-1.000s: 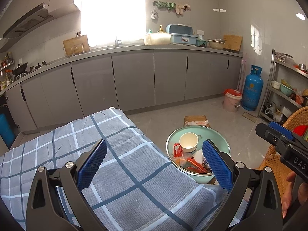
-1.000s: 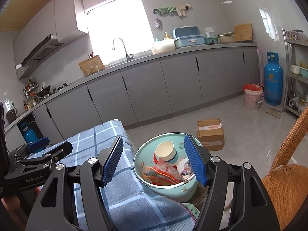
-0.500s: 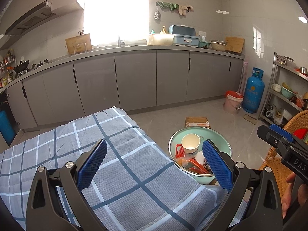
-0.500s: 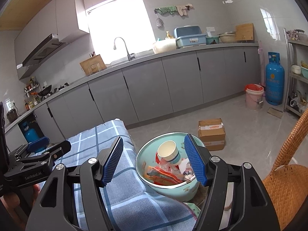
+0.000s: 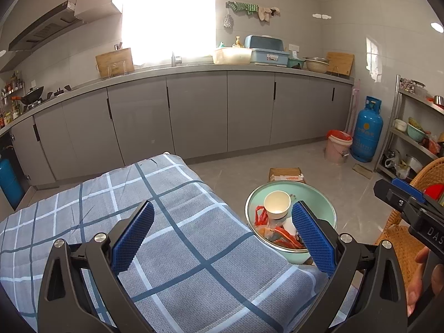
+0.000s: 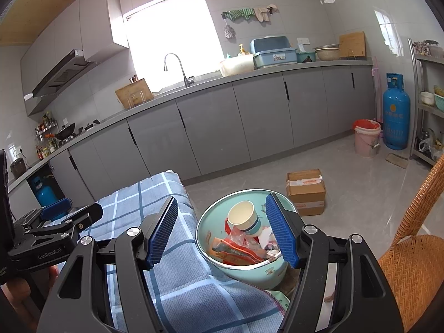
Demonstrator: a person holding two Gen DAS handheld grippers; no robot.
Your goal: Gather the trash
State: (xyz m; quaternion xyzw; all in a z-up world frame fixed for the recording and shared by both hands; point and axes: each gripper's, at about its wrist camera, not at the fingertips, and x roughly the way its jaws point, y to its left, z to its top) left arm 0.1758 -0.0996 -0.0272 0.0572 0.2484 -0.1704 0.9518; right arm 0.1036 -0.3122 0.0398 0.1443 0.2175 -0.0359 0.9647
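Note:
A pale green basin (image 5: 316, 197) (image 6: 213, 222) stands just past the right edge of the checked blue-grey cloth (image 5: 172, 238) (image 6: 194, 291). Inside it lie a paper cup (image 5: 277, 204) (image 6: 244, 217) on its side and several red and orange wrappers (image 5: 280, 236) (image 6: 236, 251). My left gripper (image 5: 222, 233) hovers open over the cloth with nothing between its blue pads. Over the cloth's edge and the basin my right gripper (image 6: 222, 230) is open and empty too. Each gripper shows at the edge of the other's view.
A cardboard box (image 6: 305, 191) sits on the floor beyond the basin. A wicker chair (image 6: 410, 255) stands at the right. Farther off are a pink bucket (image 6: 366, 138), a blue gas cylinder (image 6: 395, 111), a metal shelf rack (image 5: 416, 127) and grey kitchen cabinets (image 5: 199, 111).
Both views have shifted only slightly; the basin sits a little differently in the frames. Both grippers stay open and empty.

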